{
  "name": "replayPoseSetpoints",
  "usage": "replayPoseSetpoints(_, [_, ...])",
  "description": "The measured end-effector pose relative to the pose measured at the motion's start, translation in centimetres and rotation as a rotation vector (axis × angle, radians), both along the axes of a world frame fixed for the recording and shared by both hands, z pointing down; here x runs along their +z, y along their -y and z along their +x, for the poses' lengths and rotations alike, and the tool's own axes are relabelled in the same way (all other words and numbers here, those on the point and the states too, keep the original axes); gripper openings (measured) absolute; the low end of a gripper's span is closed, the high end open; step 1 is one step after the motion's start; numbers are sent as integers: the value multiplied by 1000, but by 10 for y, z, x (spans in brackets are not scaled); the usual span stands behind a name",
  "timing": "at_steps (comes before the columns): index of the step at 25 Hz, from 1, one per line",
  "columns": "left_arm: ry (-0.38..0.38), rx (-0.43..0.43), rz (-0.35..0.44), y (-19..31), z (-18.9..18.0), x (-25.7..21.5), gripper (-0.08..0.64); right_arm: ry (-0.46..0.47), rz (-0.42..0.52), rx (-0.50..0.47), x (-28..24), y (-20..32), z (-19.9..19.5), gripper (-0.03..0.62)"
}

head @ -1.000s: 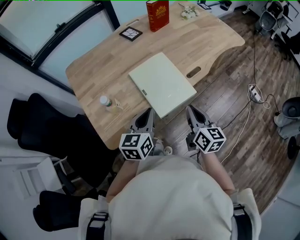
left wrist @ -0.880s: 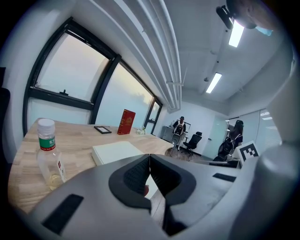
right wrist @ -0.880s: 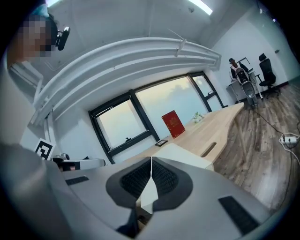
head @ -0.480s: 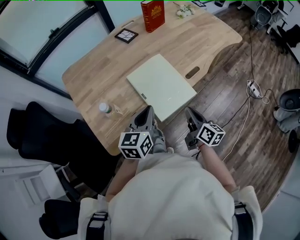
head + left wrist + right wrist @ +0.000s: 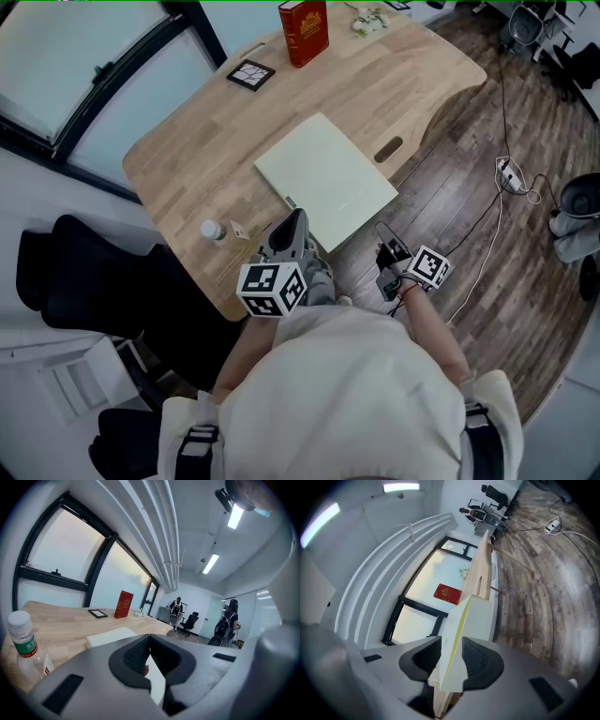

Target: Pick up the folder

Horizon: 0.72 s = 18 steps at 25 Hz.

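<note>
The folder (image 5: 326,178) lies flat on the desk (image 5: 187,141), its near short edge overhanging the desk rim toward me. Its long axis runs diagonally, from far-left to near-right.

The right gripper (image 5: 451,645) is rolled on its side, jaws narrowed onto that overhanging edge with 1 pad on each face. The left gripper (image 5: 149,641) sits at the near corner, jaw tips together (a pale sliver behind them is unidentifiable).

To lift well, I judge:
1. Confirm firm pad contact.
2. Raise the edge slowly.
3. Keep the folder level so it cannot pivot or slip.
</note>
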<state>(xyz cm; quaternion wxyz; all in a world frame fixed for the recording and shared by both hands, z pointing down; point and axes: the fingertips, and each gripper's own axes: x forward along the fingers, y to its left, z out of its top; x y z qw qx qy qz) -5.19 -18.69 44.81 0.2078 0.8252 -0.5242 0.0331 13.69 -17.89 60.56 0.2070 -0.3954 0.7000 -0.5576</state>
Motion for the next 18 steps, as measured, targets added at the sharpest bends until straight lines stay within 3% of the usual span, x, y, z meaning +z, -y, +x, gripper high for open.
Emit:
replayPoseSetpoints(7, [-15,-6,-5,9,-4,2,20,86,-6,-11,16,12,-5,292])
replayPoseSetpoints(18, [-24,-26,-15,17,-15,5,21,165,-85,7,38,34,-23,430])
